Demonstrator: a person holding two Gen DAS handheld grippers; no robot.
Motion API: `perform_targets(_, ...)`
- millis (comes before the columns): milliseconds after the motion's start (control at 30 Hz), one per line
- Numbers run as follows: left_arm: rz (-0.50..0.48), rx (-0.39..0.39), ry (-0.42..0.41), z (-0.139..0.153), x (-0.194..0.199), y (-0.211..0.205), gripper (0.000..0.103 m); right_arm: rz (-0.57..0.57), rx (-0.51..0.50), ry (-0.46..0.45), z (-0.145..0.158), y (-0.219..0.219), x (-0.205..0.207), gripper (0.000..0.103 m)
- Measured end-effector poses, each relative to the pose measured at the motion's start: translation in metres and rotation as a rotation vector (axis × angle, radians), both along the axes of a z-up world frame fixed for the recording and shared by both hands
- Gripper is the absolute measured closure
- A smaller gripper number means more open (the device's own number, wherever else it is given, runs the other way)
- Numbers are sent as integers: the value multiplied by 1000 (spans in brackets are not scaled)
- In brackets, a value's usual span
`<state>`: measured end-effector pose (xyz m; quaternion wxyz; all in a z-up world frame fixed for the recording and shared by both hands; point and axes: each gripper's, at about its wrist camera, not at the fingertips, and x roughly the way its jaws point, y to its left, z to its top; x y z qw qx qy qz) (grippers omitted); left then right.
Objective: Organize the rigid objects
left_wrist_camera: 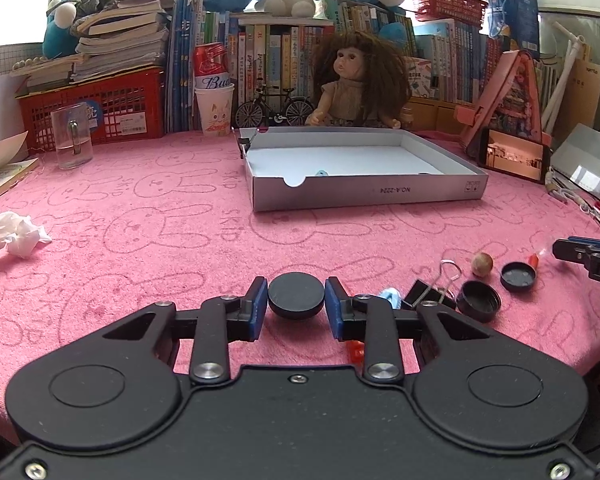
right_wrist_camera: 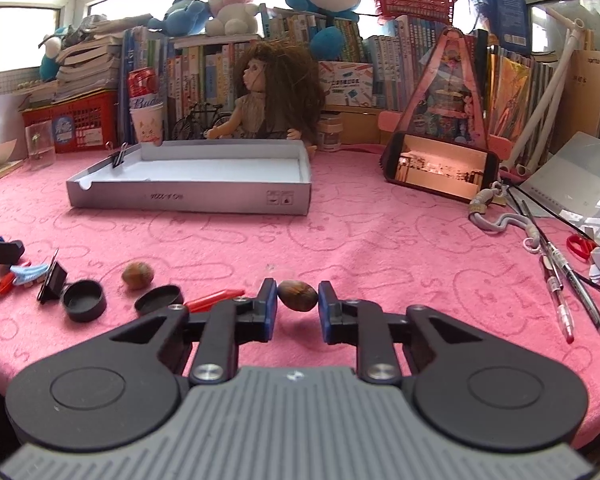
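In the left wrist view my left gripper (left_wrist_camera: 296, 300) is shut on a black round cap (left_wrist_camera: 296, 295), its blue pads against both sides, low over the pink cloth. In the right wrist view my right gripper (right_wrist_camera: 297, 300) is shut on a brown nut (right_wrist_camera: 297, 295). A shallow white box (left_wrist_camera: 364, 194) (right_wrist_camera: 188, 200) lies ahead of both, with a binder clip (right_wrist_camera: 118, 158) on its rim. On the cloth between the grippers lie a second nut (right_wrist_camera: 137, 275), a black cup-shaped cap (right_wrist_camera: 83, 300), a flat black lid (right_wrist_camera: 158, 298), a black binder clip (left_wrist_camera: 428, 298) and a red stick (right_wrist_camera: 216, 298).
A doll (left_wrist_camera: 356, 80) and rows of books stand behind the box. A phone (right_wrist_camera: 440, 172) leans at the right, with pens (right_wrist_camera: 560, 292) and red scissors (right_wrist_camera: 580, 246) near it. A glass mug (left_wrist_camera: 71, 140) and crumpled tissue (left_wrist_camera: 8, 236) sit at the left.
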<state>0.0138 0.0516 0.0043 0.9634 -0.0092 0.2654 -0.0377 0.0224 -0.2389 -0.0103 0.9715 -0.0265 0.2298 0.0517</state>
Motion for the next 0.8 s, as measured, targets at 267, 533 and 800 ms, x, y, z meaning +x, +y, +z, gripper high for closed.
perform_targets(267, 16, -11, 4, 6, 14, 2, 74, -67, -12, -7, 5, -8, 14, 77)
perform_targets(533, 26, -31, 8, 12, 29, 3, 74, -90, 13, 2, 7, -12, 29, 77)
perform_targets(800, 22, -43, 0, 19, 40, 0, 74, -87, 29, -6, 12, -10, 37, 77)
